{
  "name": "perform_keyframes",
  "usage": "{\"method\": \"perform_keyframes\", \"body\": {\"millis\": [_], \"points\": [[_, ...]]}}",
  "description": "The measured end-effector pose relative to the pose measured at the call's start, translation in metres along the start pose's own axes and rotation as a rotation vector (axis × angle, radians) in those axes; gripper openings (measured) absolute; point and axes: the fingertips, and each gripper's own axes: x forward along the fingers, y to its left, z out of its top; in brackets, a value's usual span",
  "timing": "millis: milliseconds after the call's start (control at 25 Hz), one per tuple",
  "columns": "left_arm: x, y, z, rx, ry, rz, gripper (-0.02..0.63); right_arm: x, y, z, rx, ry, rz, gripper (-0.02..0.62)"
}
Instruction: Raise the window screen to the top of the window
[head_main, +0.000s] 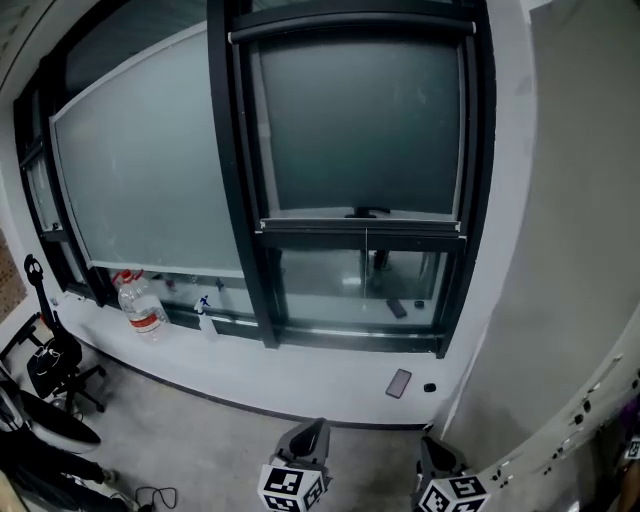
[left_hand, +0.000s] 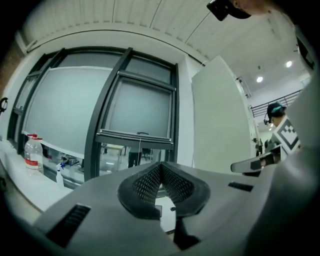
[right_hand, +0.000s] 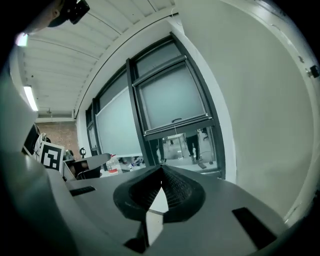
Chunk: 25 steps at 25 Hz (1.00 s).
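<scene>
dark-framed window ahead: the window screen (head_main: 365, 130) covers its upper part, its bottom bar (head_main: 362, 228) partway down, clear glass below. the white sill (head_main: 300, 385) holds a phone (head_main: 399, 383) and a water bottle (head_main: 140, 305). low and well apart from the screen, the left gripper (head_main: 312, 428) and right gripper (head_main: 428, 448) each have jaws pressed together, empty.

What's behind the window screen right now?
The window screen is opaque grey, so nothing behind it shows. Only below its bottom bar does clear glass show a bright space beyond.
</scene>
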Motion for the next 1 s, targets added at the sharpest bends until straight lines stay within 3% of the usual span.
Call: {"method": "perform_keyframes", "body": {"millis": [240, 400, 560, 680, 840, 1000], "points": [[0.055, 0.01, -0.005, -0.008, 0.008, -0.003, 0.003, 0.054, -0.02, 0.028, -0.02, -0.017, 0.034, 0.005], [0.099, 0.03, -0.017, -0.025, 0.02, -0.004, 0.003, 0.1, -0.033, 0.026, -0.059, 0.016, 0.038, 0.005], [0.156, 0.077, -0.017, -0.05, 0.004, 0.013, 0.003, 0.164, -0.045, 0.034, -0.094, 0.027, 0.029, 0.005], [0.205, 0.121, -0.005, -0.073, -0.034, 0.043, 0.003, 0.224, -0.058, 0.061, -0.097, 0.002, 0.022, 0.005], [0.258, 0.17, 0.019, -0.058, -0.052, 0.053, 0.003, 0.295, -0.069, 0.104, -0.08, -0.044, 0.005, 0.005], [0.304, 0.204, 0.037, -0.04, -0.053, 0.038, 0.003, 0.355, -0.073, 0.123, -0.039, -0.045, 0.003, 0.005]]}}
